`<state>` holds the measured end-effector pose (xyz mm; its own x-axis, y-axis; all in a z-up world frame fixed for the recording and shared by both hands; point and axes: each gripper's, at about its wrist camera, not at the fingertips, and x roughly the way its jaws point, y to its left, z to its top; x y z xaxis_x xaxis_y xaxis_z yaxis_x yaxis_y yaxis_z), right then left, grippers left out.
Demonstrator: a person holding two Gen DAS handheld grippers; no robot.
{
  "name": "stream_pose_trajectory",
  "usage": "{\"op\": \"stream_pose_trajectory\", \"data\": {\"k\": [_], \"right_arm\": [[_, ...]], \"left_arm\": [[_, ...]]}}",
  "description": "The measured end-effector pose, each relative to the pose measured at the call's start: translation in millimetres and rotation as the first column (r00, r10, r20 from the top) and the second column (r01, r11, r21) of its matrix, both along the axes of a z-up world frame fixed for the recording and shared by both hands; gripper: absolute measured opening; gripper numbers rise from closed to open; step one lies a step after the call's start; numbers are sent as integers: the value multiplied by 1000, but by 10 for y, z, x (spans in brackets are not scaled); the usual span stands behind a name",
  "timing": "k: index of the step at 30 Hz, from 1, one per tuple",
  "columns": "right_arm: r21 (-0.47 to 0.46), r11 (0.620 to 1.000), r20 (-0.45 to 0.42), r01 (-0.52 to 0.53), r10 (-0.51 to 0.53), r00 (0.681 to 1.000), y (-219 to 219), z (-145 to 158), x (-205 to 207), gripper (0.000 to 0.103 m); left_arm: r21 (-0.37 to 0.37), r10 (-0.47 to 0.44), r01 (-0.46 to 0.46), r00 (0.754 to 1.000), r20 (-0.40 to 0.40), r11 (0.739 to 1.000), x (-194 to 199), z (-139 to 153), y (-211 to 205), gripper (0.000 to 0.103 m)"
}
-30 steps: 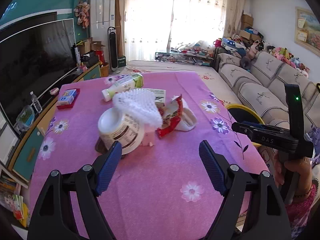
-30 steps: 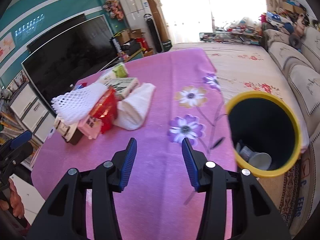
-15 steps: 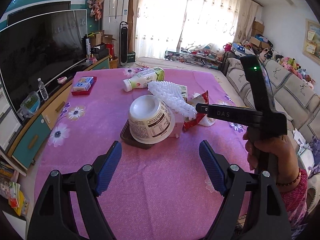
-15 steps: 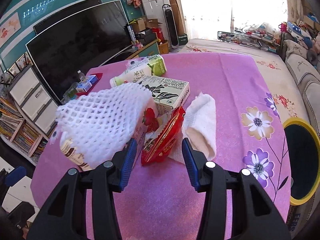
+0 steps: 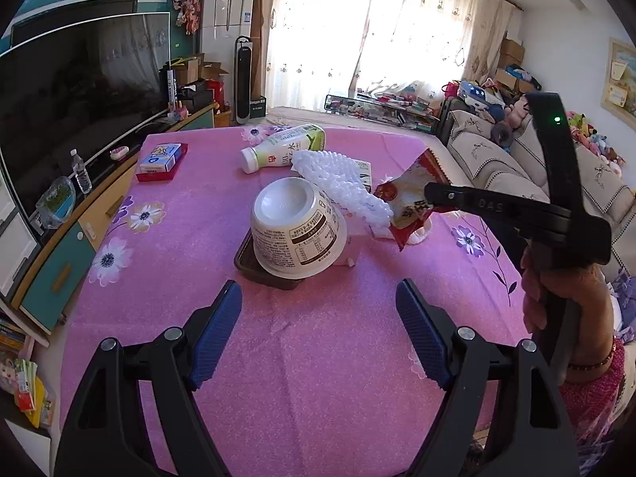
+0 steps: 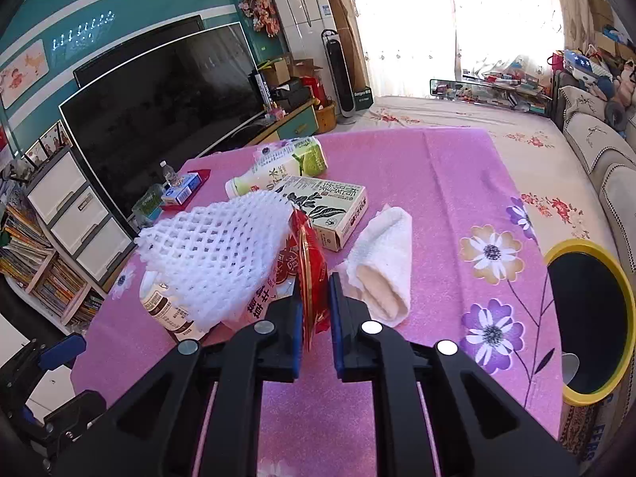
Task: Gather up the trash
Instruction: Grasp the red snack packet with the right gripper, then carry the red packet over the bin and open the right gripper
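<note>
Pink-clothed worktop (image 5: 167, 357), trash heaped mid-surface. Right hand-held gripper (image 6: 316, 314) nipping red wrapper (image 6: 308, 278); left hand-held gripper (image 5: 318, 334) wide, empty. Risk: thin edge grip slips, or foam net (image 6: 214, 246) drags before bin (image 6: 554, 254).

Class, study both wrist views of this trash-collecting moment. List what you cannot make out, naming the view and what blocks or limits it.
- Trash bin contents: right wrist view, interior dark and cut by the frame edge.
- Noodle cup inside: left wrist view, tipped with its base toward the camera.
- Whether the right gripper pads actually pinch the red snack wrapper: right wrist view, the wrapper hides the contact.
- Green tea box near end: the foam fruit net and wrapper cover it.
</note>
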<state>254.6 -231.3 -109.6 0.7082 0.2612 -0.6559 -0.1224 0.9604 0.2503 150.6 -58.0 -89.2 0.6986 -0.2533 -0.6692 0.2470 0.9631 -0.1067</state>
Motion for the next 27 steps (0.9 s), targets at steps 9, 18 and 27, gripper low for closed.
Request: {"op": "stream_pose_trajectory", "data": {"k": [9,18,27], "right_arm": [[-56,989,70,136,-132,989,-668,232,-390,11],[-129,923,3,362,-365,931,-1744,-48,-473,11],[-163,866,-96,472,-490,866,-2446,-554,-338,11]], "left_arm": [[17,-18,18,1000,1,1000,-20,-18,-142,79],[41,-33,33,999,-8,999,-22,-61,-271,79],[68,-47,49,999,-26,996,49,-119,-435,79]]}}
